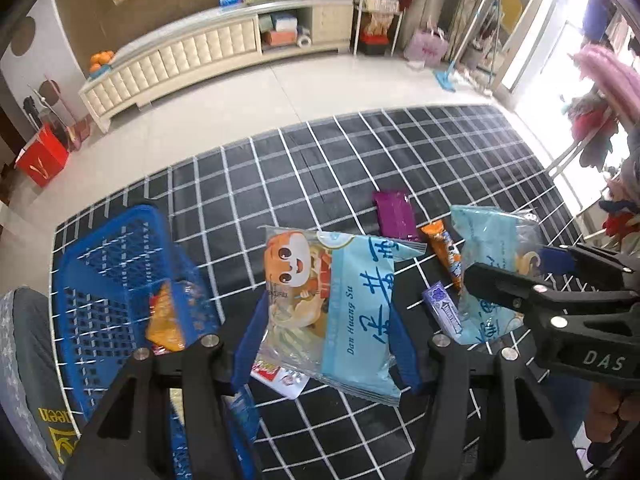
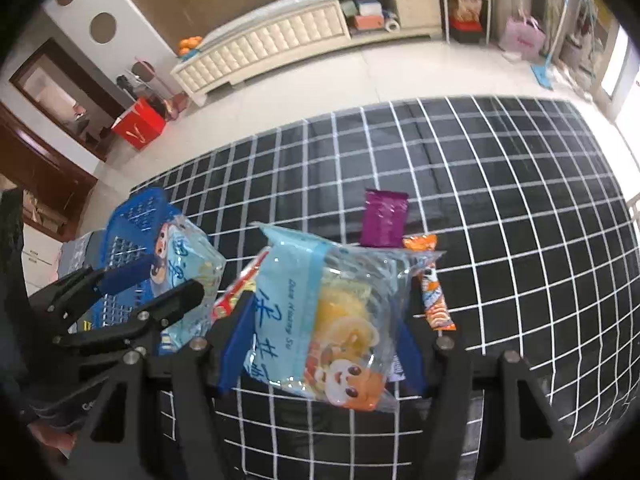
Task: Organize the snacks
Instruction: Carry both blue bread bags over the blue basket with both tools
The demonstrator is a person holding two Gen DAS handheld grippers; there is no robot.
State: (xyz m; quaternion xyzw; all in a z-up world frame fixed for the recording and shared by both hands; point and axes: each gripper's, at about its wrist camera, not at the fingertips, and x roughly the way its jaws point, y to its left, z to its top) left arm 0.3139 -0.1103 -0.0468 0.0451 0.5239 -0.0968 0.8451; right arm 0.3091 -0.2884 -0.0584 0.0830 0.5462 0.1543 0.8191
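My left gripper (image 1: 326,336) is shut on a light-blue egg-yolk pastry bag (image 1: 332,304) and holds it above the table, right of the blue basket (image 1: 120,264). My right gripper (image 2: 320,344) is shut on a second light-blue pastry bag (image 2: 324,316), also lifted. Each gripper shows in the other's view: the right one (image 1: 516,276) with its bag (image 1: 492,272), the left one (image 2: 148,284) with its bag (image 2: 188,272). On the checked cloth lie a purple packet (image 1: 394,214), an orange stick snack (image 1: 446,252), a small purple candy pack (image 1: 442,308) and a red-white packet (image 1: 280,376).
The basket also shows in the right wrist view (image 2: 136,216); it holds an orange snack bag (image 1: 166,320). The black-and-white checked cloth (image 1: 360,160) covers the table. A cushion (image 1: 24,360) lies left of the basket. A cream cabinet (image 1: 180,56) stands across the floor.
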